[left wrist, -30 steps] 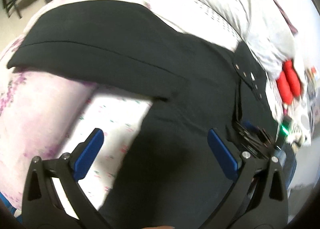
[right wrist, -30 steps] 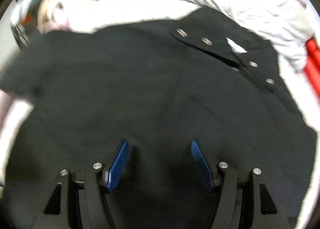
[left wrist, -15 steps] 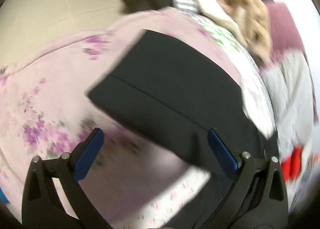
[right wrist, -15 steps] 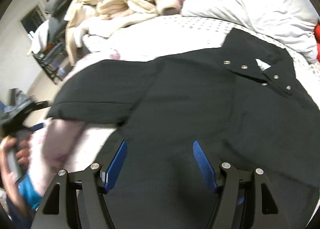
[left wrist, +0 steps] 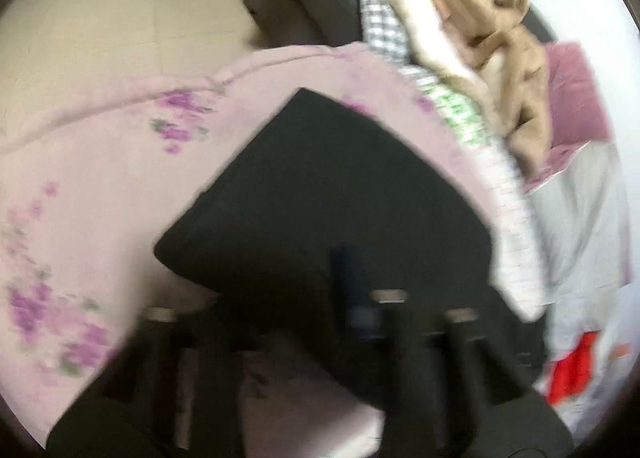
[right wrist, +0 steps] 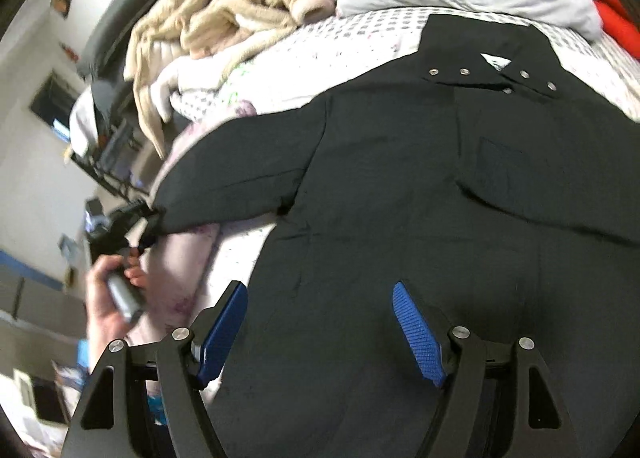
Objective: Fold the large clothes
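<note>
One black coat [right wrist: 420, 186] lies spread over my bed's pink floral quilt [left wrist: 100, 178], collar toward the pillows, its sleeve [left wrist: 320, 194] stretched out sideways. My left gripper [right wrist: 150, 224] has just been closing and now pinches the cuff, while my right gripper [right wrist: 320, 330] has just been opening and hangs wide and empty above the hem. I judge I'm starting the sleeve fold, so next I carry that cuff across the chest without dragging the body.

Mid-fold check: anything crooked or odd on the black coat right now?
Nothing damaged. The black coat lies flat on the bed; its sleeve sticks out sideways, cuff pinched in the left hand-held gripper. The right hand-held gripper is open above the hem.
</note>
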